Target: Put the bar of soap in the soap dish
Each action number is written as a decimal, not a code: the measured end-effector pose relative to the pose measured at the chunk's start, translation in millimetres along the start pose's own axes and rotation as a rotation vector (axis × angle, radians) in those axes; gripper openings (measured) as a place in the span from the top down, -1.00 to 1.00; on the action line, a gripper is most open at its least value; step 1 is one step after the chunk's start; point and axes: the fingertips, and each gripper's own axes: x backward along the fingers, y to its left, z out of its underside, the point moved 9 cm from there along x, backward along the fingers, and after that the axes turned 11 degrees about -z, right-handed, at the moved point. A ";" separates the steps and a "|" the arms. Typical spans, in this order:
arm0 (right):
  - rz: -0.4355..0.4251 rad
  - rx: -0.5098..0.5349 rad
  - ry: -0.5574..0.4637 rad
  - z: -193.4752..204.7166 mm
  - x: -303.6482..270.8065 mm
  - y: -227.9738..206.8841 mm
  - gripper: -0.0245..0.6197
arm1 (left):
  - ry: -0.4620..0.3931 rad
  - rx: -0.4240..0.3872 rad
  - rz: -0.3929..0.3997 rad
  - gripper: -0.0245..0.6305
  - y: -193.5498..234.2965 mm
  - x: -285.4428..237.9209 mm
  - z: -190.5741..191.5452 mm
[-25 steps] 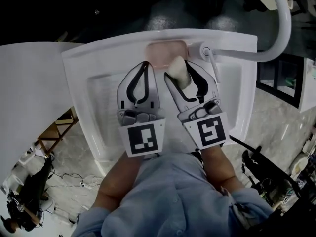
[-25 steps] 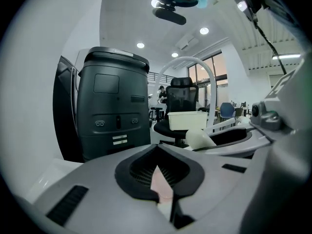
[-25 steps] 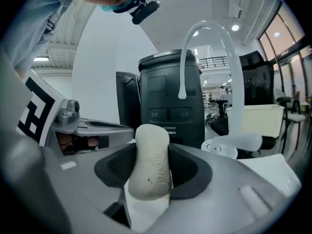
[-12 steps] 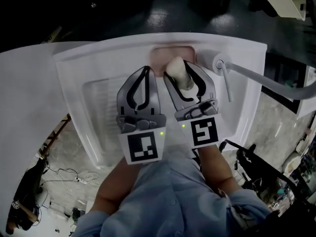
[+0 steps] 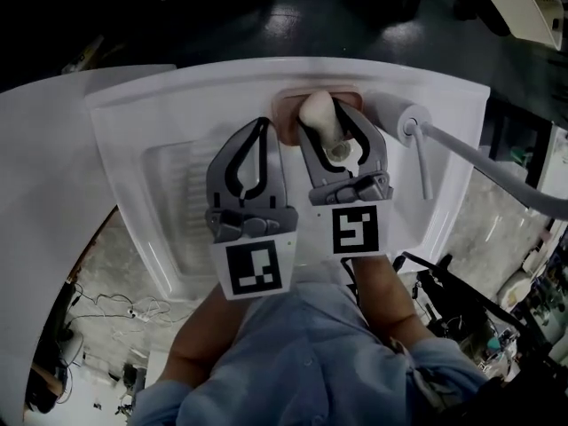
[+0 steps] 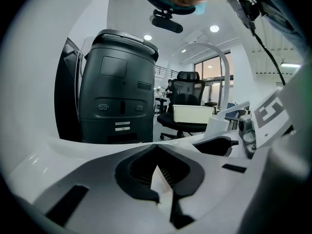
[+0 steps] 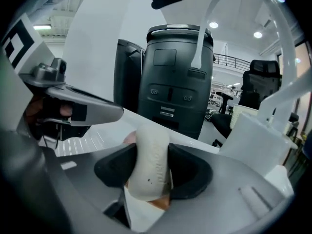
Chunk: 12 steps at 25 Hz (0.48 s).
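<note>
Soap [image 5: 319, 118] lowered, clamped between right fingers [image 5: 372, 142], seemingly above dish [image 5: 286, 114]

Soap dish [image 5: 287, 105] sits on sink rim [image 5: 195, 82], left of faucet [image 5: 414, 122].

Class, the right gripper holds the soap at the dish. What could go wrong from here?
1. The white oval bar of soap sits on edge in the right gripper's jaws; released, it might tip off the shallow pink soap dish into the white basin.
2. The white tap stands close beside that gripper, so a sideways shift could knock it.
</note>
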 end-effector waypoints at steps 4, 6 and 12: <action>0.039 0.078 0.053 0.8 -4.8 3.1 0.30 | 0.000 0.003 -0.001 0.91 -1.2 -1.9 0.9; 0.052 0.110 0.057 0.1 -6.5 3.9 0.31 | 0.001 0.000 0.003 0.91 -1.7 -1.8 0.6; 0.029 0.130 0.044 -0.7 -6.9 4.4 0.24 | -0.003 0.004 0.000 0.91 -0.5 -1.6 -0.4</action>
